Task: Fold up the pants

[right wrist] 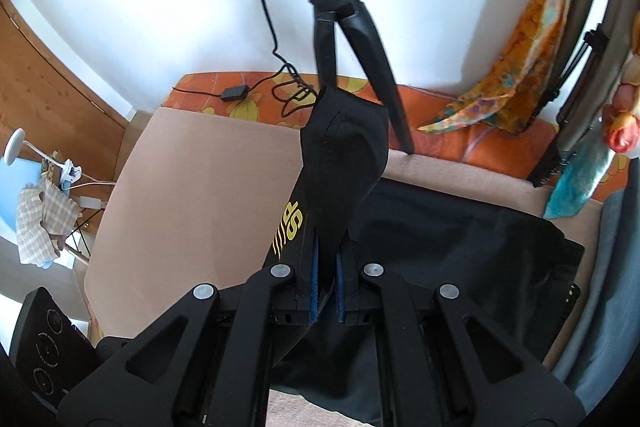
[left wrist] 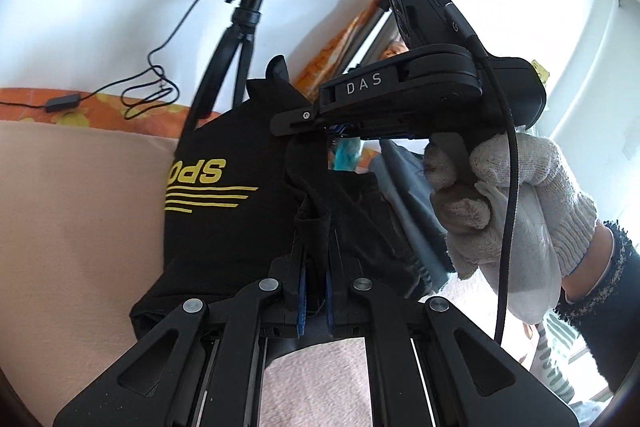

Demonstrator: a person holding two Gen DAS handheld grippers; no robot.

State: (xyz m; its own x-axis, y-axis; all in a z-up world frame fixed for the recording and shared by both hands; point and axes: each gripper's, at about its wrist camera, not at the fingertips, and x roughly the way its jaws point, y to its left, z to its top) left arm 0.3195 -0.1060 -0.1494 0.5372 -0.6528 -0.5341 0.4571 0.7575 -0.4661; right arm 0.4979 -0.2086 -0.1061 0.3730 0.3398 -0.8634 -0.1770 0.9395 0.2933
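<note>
Both grippers, left (left wrist: 316, 259) and right (right wrist: 325, 267), have jaws clamped on the black pants (left wrist: 240, 211). The cloth hangs lifted before the tripod (right wrist: 340, 27).

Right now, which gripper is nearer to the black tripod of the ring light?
Right, as far as the views show. The right gripper, shut on the black pants, is just before the tripod. The left gripper holds them farther back.
</note>
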